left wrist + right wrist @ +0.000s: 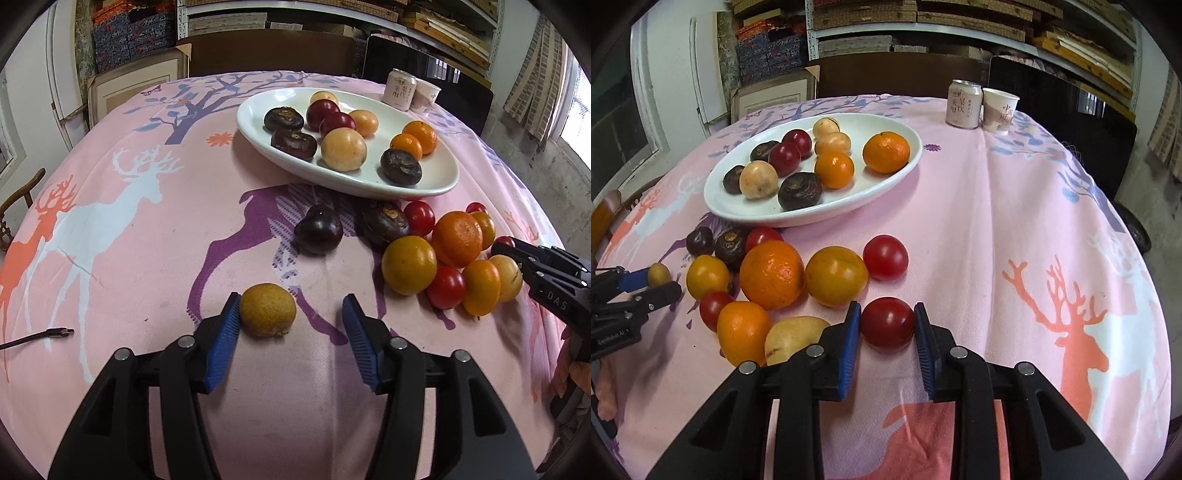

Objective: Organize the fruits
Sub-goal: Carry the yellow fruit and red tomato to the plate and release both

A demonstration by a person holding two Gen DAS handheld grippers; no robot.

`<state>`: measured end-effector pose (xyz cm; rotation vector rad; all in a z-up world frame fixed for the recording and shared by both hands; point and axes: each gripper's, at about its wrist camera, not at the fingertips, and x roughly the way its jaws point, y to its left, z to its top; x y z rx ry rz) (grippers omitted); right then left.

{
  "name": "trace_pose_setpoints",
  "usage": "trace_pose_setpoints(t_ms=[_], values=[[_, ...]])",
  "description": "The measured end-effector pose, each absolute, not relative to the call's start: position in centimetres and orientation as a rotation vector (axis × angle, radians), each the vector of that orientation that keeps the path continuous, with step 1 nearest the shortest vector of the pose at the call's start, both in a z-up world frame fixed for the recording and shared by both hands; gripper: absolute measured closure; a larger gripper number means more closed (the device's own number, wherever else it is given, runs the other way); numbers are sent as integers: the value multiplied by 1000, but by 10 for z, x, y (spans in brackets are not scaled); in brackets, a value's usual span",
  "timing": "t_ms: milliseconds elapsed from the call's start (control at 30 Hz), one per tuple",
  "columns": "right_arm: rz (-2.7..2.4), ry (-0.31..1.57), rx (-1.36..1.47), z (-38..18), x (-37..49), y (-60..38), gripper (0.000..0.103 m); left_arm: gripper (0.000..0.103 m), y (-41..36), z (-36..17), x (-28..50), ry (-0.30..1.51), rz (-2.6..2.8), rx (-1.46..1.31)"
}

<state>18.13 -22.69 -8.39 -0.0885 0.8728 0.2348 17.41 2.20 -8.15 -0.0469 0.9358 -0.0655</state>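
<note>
A white oval plate holds several fruits: dark, red, yellow and orange ones. Loose fruits lie in a cluster in front of it on the pink cloth. My left gripper is open; a small brown-yellow fruit sits between its fingers, touching the left pad. It also shows in the right wrist view. My right gripper is shut on a red tomato resting on the cloth, both pads against its sides. In the left wrist view it enters from the right.
A pink drink can and a paper cup stand at the table's far edge. A cable end lies on the cloth at left. Chairs and shelves stand behind the table. A wooden chair is at left.
</note>
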Motion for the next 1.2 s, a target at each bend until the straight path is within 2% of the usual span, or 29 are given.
trace_pose_setpoints(t_ms=[33, 67, 100, 133, 233, 567, 767, 867, 967, 1133, 1167, 1200], values=[[237, 875, -64, -84, 179, -231, 74, 49, 22, -81, 174, 933, -67, -50], [240, 874, -46, -84, 176, -234, 74, 59, 24, -80, 172, 925, -69, -61], [242, 872, -27, -83, 173, -238, 74, 73, 27, -79, 171, 922, -80, -80], [236, 856, 13, -80, 166, -246, 74, 75, 30, -80, 171, 924, -92, -98], [225, 782, 90, -67, 143, -262, 74, 75, 30, -80, 170, 925, -97, -104], [319, 766, 100, -63, 115, -245, 74, 75, 24, -58, 153, 872, -120, -73], [310, 592, 60, 16, 151, -229, 74, 75, 6, 21, 197, 713, -64, 21], [310, 546, 68, 41, 181, -216, 74, 75, 2, 35, 226, 683, -26, 31], [316, 566, 85, 34, 220, -201, 74, 75, -3, 24, 258, 700, -9, 26], [315, 675, 73, -10, 278, -179, 74, 75, 1, -12, 311, 786, -1, -15], [314, 690, 73, -17, 285, -178, 73, 72, 2, -17, 317, 788, -1, -20], [314, 699, 80, -24, 291, -177, 73, 58, 6, -23, 318, 789, -8, -28]])
